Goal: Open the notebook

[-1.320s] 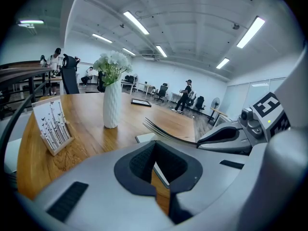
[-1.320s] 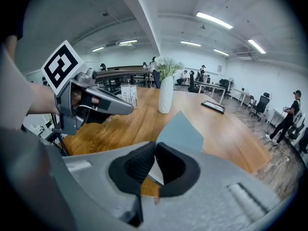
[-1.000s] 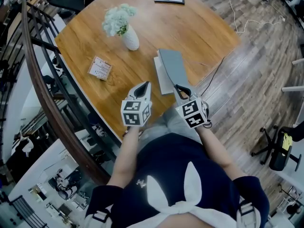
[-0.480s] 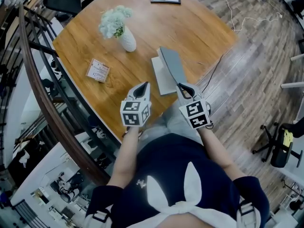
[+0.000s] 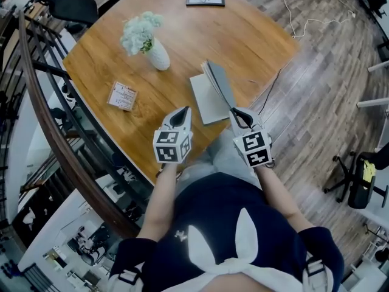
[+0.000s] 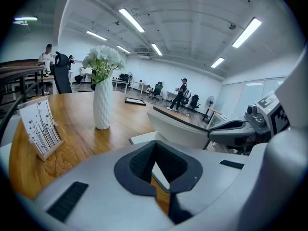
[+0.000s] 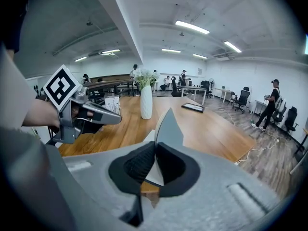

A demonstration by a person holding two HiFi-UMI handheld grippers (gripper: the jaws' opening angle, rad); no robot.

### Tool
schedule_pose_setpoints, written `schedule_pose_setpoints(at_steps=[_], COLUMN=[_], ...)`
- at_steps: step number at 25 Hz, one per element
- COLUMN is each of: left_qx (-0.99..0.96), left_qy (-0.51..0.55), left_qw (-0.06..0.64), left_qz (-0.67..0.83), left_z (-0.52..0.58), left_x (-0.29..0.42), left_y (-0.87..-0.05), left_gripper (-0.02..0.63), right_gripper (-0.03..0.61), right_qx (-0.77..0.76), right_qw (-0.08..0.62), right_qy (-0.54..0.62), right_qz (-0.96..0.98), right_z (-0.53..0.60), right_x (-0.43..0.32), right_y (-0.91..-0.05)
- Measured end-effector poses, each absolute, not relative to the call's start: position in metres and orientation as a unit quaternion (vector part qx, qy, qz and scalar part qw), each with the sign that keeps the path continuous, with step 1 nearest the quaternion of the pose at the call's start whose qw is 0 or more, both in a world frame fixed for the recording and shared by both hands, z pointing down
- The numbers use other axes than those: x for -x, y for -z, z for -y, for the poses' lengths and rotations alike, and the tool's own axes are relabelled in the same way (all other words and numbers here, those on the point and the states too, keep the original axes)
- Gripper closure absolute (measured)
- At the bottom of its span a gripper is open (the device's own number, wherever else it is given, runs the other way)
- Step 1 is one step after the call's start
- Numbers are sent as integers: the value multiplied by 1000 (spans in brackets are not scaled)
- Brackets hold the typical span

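Round wooden surface (image 5: 255, 35) carries the grey-covered notebook (image 5: 203, 102) near its edge, long axis pointing away, just ahead of both tools. Right tool (image 5: 240, 115) is clamped on the steeply raised grey cover (image 5: 220, 83); left tool (image 5: 180, 115), jaws together, holds nothing.

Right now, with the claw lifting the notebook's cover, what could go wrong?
1. The right claw pinches only a corner of the cover, which stands about halfway up. It could slip out and flop shut.
2. Nothing presses the notebook down; the left claw hangs beside it, shut. The whole book might lift or slide, and it lies close to the table edge, so it could fall off.
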State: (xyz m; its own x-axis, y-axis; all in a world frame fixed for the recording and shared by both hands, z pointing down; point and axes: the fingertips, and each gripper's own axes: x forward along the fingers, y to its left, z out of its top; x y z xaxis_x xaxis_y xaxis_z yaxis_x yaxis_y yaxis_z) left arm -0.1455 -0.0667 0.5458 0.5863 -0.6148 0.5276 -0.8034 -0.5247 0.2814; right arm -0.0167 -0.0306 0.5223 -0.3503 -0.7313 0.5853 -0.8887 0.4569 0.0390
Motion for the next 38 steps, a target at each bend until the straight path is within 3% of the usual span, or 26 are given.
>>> schedule_pose_setpoints(at_steps=[38], left_qx=[-839], left_qy=[-183], left_qw=[274], left_qz=[434], left_z=[94], left_x=[84], left_y=[-540], left_gripper=[597], right_gripper=[557], right_qx=[-525], right_qw=[221], right_qy=[-228], right_qz=[790], right_z=[56], right_x=[-79], right_y=[-519])
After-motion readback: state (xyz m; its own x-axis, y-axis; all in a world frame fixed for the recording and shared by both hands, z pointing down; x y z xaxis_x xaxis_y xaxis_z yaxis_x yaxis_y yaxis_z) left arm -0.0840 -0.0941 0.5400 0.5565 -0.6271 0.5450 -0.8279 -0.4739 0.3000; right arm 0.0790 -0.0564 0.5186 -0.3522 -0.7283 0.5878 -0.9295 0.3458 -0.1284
